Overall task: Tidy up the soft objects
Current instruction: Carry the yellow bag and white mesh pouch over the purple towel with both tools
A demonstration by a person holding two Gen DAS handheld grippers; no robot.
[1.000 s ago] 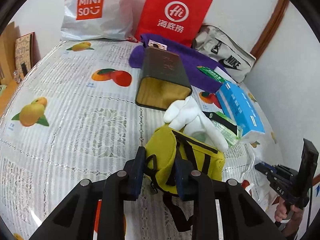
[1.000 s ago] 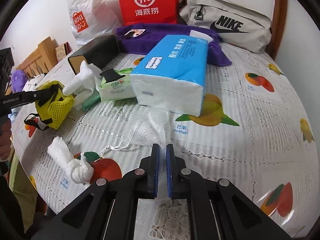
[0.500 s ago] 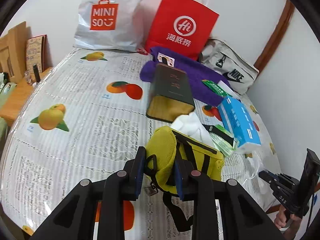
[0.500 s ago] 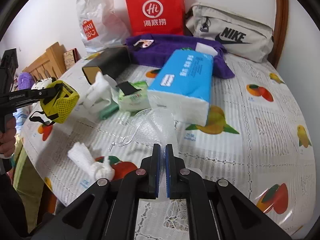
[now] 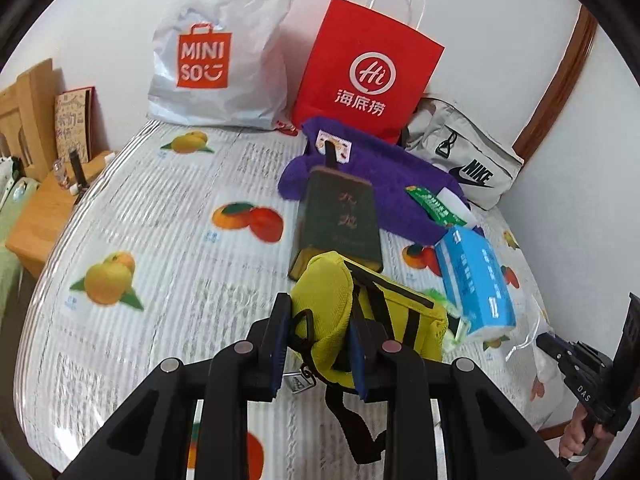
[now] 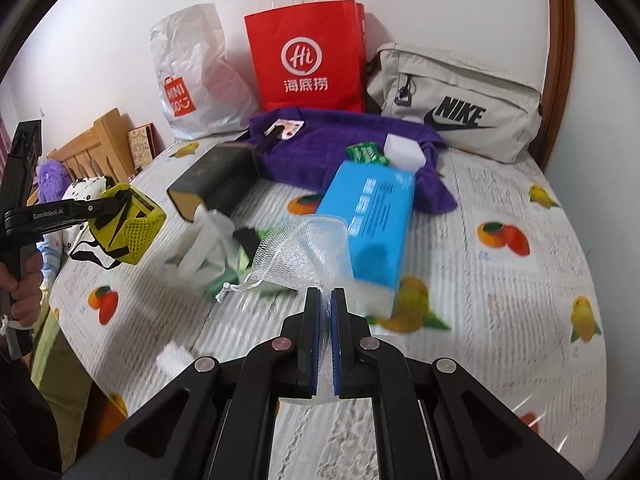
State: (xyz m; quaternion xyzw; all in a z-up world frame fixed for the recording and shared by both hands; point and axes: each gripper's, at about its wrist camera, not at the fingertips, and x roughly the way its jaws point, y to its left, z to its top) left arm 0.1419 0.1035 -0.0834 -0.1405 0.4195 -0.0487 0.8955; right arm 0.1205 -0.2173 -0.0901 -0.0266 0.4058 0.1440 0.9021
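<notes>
Above the fruit-print tablecloth point(image 5: 132, 208), each gripper holds one soft thing clear of the table.

Seen from its own wrist camera, the left gripper point(image 5: 318, 332) has its blue pads clamped on the yellow mesh pouch point(image 5: 340, 316), whose black straps hang below the jaws; the right wrist view shows that pouch in the air at the table's left edge. The right gripper point(image 6: 325, 300) has its jaws pressed together on the white net bag point(image 6: 304, 252), which hangs open in front of the fingers with its drawstring trailing to the left. Behind the net bag lies the blue tissue pack point(image 6: 372, 216), with the dark tin box point(image 6: 216, 180) on its side to the left and the purple towel point(image 6: 332, 148) beyond. At the wall stand the red paper bag point(image 6: 308, 56), the white shopping bag point(image 6: 196, 76) and the grey Nike bag point(image 6: 460, 100).
</notes>
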